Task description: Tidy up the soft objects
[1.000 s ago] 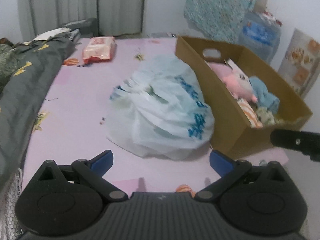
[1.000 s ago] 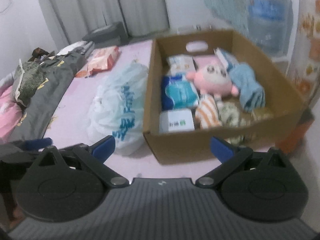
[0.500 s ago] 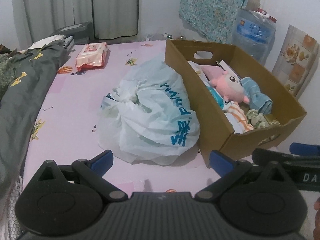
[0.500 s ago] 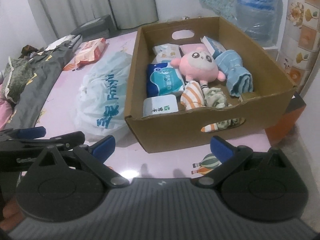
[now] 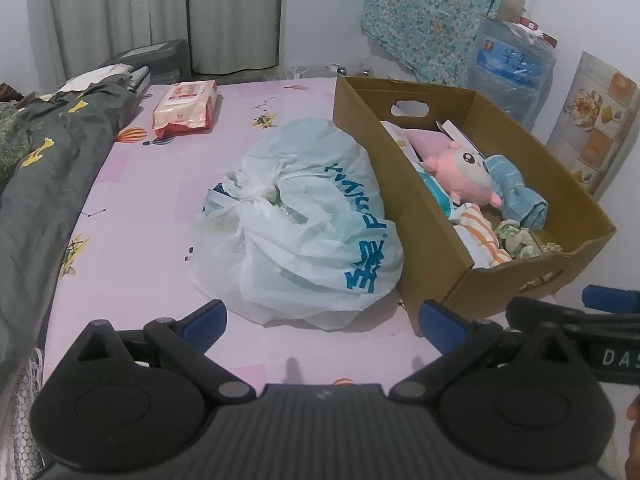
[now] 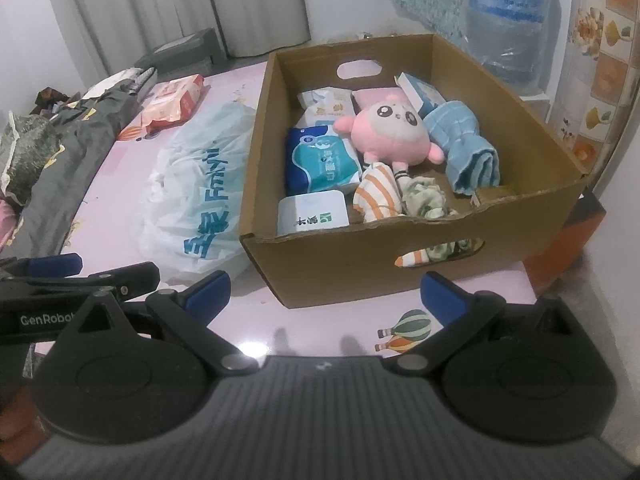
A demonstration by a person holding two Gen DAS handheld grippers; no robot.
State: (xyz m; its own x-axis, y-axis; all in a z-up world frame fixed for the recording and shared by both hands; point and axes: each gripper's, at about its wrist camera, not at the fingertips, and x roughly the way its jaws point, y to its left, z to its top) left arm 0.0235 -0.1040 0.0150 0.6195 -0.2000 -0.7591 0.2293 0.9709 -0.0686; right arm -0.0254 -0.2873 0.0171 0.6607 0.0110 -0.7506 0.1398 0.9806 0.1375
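A brown cardboard box on the pink table holds a pink plush toy, a blue towel, a striped cloth, tissue packs and a white container. A white plastic bag with blue print lies against the box's left side. My left gripper is open in front of the bag. My right gripper is open just before the box's near wall. Neither holds anything.
A red-white wipes pack lies at the far left of the table. Dark bedding is heaped along the left edge. A water jug and a patterned cloth stand behind the box by the wall. An orange-black box sits at right.
Both grippers have pulled back and risen from the bag and box, so more of the table shows. Each gripper now appears at the edge of the other's view. The jaws stayed open.
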